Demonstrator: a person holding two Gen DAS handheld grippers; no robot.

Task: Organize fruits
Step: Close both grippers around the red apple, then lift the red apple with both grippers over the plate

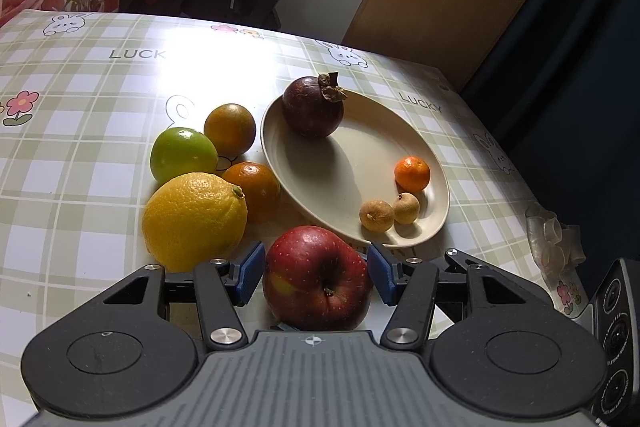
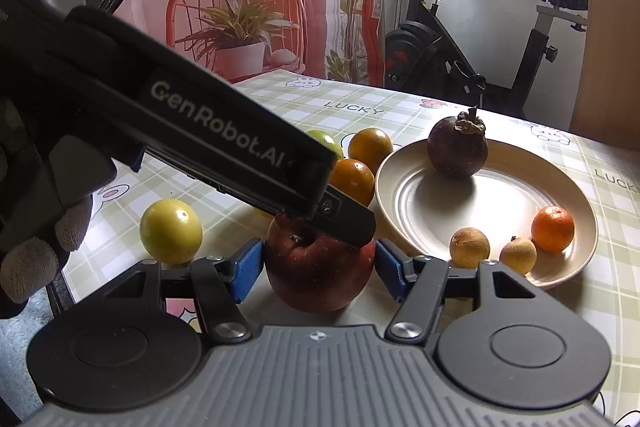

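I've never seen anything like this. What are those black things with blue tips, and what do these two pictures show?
No robot here: a person holds two pincer tools, each with a camera looking along its blue-padded fingers. One picture is from the left gripper, the other from the right gripper, where a gloved hand shows holding the left one. On the checked tablecloth lie a lemon, a green fruit, two oranges and a red apple; a plate holds a mangosteen, a small orange and two tan fruits. The left gripper's pads flank the red apple; whether they squeeze is unclear. The right gripper seems to hold nothing.
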